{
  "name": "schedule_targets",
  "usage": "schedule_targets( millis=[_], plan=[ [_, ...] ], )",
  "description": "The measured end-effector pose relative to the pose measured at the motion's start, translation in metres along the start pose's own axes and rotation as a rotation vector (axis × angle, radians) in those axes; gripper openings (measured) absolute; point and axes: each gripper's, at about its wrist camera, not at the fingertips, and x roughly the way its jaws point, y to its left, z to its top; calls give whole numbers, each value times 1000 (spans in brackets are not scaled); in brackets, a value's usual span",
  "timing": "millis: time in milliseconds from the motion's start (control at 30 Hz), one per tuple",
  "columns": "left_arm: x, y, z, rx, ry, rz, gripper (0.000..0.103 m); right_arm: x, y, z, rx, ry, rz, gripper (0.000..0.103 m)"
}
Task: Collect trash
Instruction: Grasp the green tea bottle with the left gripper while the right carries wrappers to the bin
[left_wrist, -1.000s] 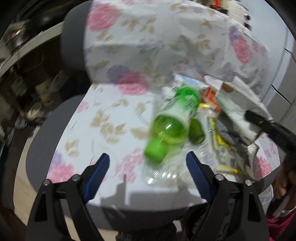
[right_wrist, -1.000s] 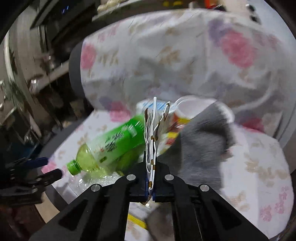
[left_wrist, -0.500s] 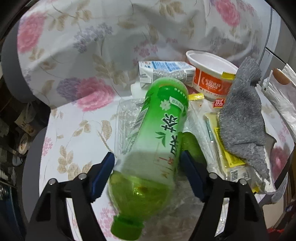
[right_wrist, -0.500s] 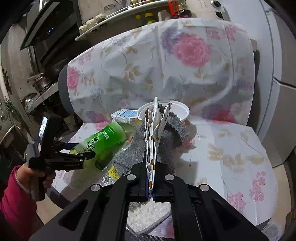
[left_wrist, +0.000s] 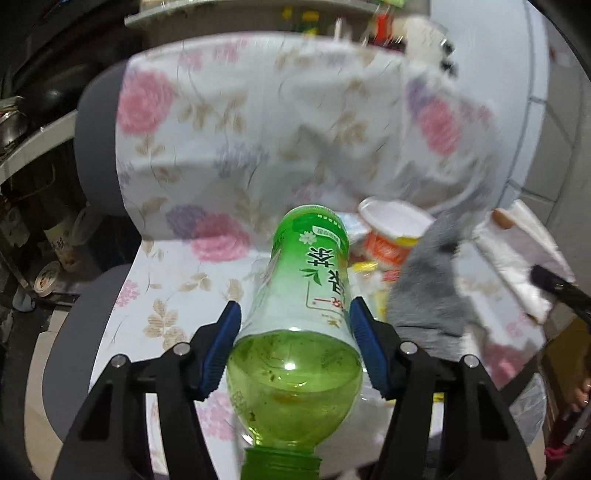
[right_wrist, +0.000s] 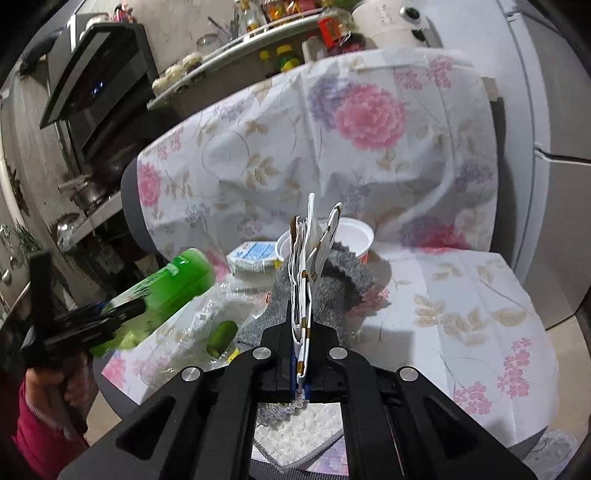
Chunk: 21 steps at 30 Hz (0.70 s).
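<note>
A green tea bottle with a little liquid is tilted up off the flowered chair seat, cap toward the camera. My left gripper is closing on it, and both blue pads press its white-labelled waist. In the right wrist view the same bottle hangs in the left gripper at the seat's left edge. My right gripper is shut on a folded white paper wrapper that stands up between its jaws. A grey sock, a noodle cup, a small carton and clear plastic wrap lie on the seat.
The flowered cover drapes over the chair back. A cluttered shelf and a stove with pots stand behind and to the left, with a fridge on the right. A hand with a red sleeve grips the left handle. A white mat lies below.
The left gripper moved in around the green bottle, narrowed onto it and raised it off the seat. The right gripper drew back from the pile with the wrapper still in it.
</note>
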Motion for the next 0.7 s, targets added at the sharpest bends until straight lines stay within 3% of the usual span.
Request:
schedule_targets(
  millis=[167,333,533,700],
  plan=[
    [-35,-39,-18,4,-67,-116,59,-35,-10,-11,11,-30,-53,3],
    [-51,-118,-40,118,-118,-286,59,-92,-38,-41,35,-38,-187,3],
    [-37,-222,-64,248,-78,-516,59,-175,-90,-83,141,-68,-376,3],
    [-31,-302,-90,382,-73,-613,59,-236,-137,-130,263,-99,-531,3]
  ],
)
